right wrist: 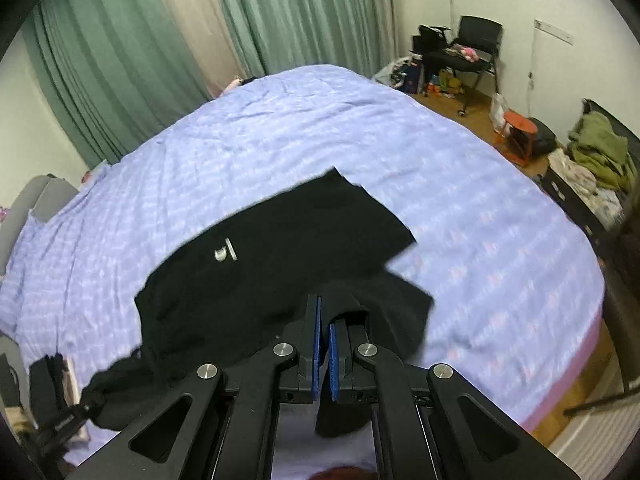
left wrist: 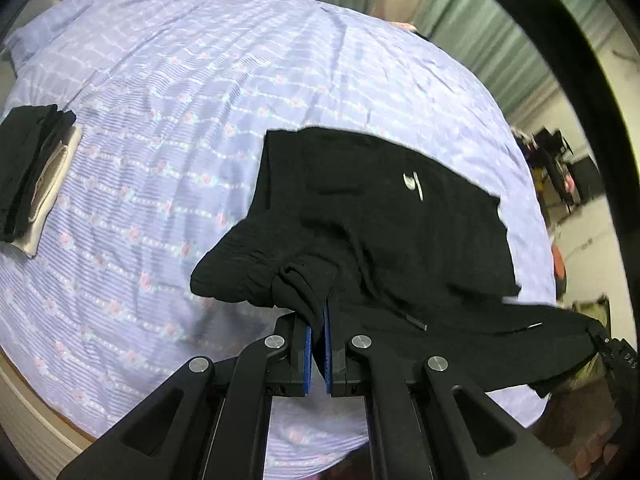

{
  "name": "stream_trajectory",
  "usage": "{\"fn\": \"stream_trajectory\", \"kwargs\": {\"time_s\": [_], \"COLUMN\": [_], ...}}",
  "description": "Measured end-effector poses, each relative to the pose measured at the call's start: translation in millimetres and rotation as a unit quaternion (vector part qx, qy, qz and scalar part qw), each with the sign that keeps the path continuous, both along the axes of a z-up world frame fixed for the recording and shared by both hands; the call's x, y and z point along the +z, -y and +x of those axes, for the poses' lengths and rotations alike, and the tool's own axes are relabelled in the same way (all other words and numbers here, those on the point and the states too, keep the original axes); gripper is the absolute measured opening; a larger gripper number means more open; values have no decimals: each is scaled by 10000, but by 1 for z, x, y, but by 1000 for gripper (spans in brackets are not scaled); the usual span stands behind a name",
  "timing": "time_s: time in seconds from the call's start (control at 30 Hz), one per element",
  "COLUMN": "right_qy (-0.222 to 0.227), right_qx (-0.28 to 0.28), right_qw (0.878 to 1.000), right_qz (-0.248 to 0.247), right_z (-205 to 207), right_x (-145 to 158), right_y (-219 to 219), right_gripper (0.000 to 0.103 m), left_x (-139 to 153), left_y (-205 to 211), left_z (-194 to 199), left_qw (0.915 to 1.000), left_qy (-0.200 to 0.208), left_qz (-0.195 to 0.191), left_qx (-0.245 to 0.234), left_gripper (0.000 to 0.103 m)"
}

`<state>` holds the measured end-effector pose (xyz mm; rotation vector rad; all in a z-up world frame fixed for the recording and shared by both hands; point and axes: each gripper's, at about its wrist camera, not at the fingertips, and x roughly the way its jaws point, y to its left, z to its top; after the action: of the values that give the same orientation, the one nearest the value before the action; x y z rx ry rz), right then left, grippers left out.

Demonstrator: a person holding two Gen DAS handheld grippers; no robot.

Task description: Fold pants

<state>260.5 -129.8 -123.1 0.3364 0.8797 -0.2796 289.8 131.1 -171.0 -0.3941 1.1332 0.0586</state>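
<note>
Lying across the near part of a bed [left wrist: 208,92] covered in a lilac sheet with small pink flowers, the black pants [left wrist: 380,208] spread away from the camera, with a small white logo [left wrist: 412,182] showing on the upper layer. The left gripper [left wrist: 319,320] is clenched on a bunched fold of the gathered waistband, the dark cloth pinched between its blue pads [left wrist: 307,344] and lifted a little off the sheet. The right gripper [right wrist: 325,320] is likewise closed on another bunch of the same pants, black fabric running down between its blue-lined fingers; in the left wrist view it shows at the right edge with cloth stretched toward it. In the right wrist view the pants [right wrist: 280,248] lie flat beyond the fingers, one corner reaching toward the middle of the bed. Well apart from them, at the left edge of the bed, sits a stack of folded clothes [left wrist: 32,168], black pieces over a cream one. Green curtains [right wrist: 120,52] hang behind the bed, and a black chair [right wrist: 476,48] stands in the far corner beside an orange stool [right wrist: 518,136].
</note>
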Motion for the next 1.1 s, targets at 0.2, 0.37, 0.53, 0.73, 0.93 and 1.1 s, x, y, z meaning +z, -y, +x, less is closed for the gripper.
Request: {"fn": "stream_trajectory", "kwargs": {"time_s": [0.2, 0.37, 0.53, 0.73, 0.93, 1.1], "right_qy": [56, 43, -248, -632, -32, 204], "right_qx": [483, 687, 904, 1010, 1072, 1093], "right_qw": [9988, 9976, 9954, 9923, 9942, 9938], "right_qz": [-72, 18, 184, 340, 99, -102], "right_z": [105, 199, 271, 309, 288, 244], "right_x": [-11, -48, -99, -145, -117, -78], "right_y": [12, 22, 24, 22, 18, 22], "right_gripper": [4, 4, 4, 15, 72, 77], "left_x": [-8, -34, -77, -104, -54, -29], "left_y": [4, 13, 11, 6, 8, 26], "left_z": [71, 142, 202, 228, 214, 211], "left_qw": [9988, 9973, 9953, 9940, 9929, 9869], "left_qy": [78, 122, -179, -398, 422, 972], "left_qz": [43, 236, 358, 397, 767, 1132], "left_qx": [472, 685, 880, 936, 807, -617], "left_gripper": [6, 6, 7, 51, 88, 88]}}
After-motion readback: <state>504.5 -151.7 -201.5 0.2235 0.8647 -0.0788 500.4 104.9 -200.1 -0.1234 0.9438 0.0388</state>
